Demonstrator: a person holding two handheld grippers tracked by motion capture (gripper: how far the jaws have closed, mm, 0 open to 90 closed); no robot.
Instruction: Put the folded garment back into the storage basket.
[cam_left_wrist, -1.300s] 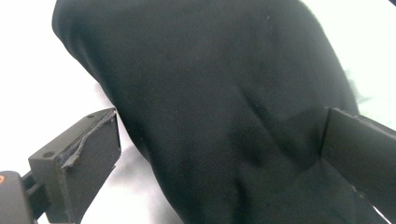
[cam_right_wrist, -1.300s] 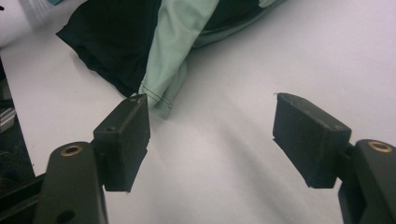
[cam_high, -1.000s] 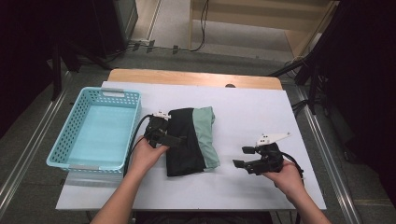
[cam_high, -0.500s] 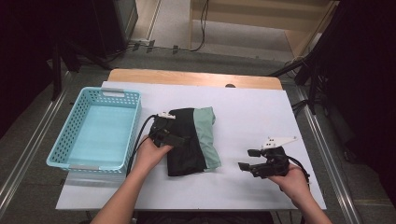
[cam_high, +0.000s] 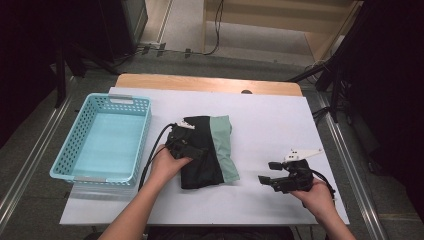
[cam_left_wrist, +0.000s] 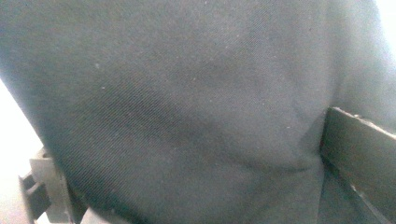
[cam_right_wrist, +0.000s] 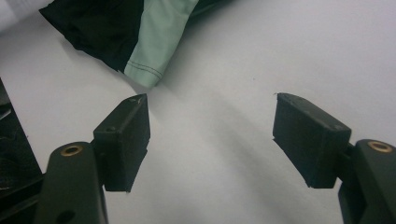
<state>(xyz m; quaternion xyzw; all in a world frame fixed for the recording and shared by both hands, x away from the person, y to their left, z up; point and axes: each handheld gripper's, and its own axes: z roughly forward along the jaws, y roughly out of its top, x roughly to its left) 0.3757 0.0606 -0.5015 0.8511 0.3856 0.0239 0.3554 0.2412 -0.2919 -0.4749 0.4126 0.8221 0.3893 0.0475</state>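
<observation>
From the high view, a folded black and mint-green garment (cam_high: 207, 150) lies mid-surface, just right of an empty turquoise basket (cam_high: 102, 142). The left tool (cam_high: 192, 150) sits on the garment's left edge, the left hand (cam_high: 167, 161) behind it, forearm angling in from the bottom of the view. Well apart to the right, the right tool (cam_high: 265, 181) rests low over the bare white surface (cam_high: 270, 120), pointing leftward toward the cloth, the right hand (cam_high: 315, 195) cupped beneath it.

In the left gripper view, dark fabric (cam_left_wrist: 187, 107) crowds the lens, bulging between the jaws; whether the left tool is clenched on it cannot be told.

In the right gripper view, the right tool (cam_right_wrist: 210, 135) stands released, jaws wide and empty, the garment's green corner (cam_right_wrist: 156, 42) just ahead.

The step appears to be securing the garment for a move to the basket. Next likely calls for a firm pinch through all the layers, then a lift leftward.
</observation>
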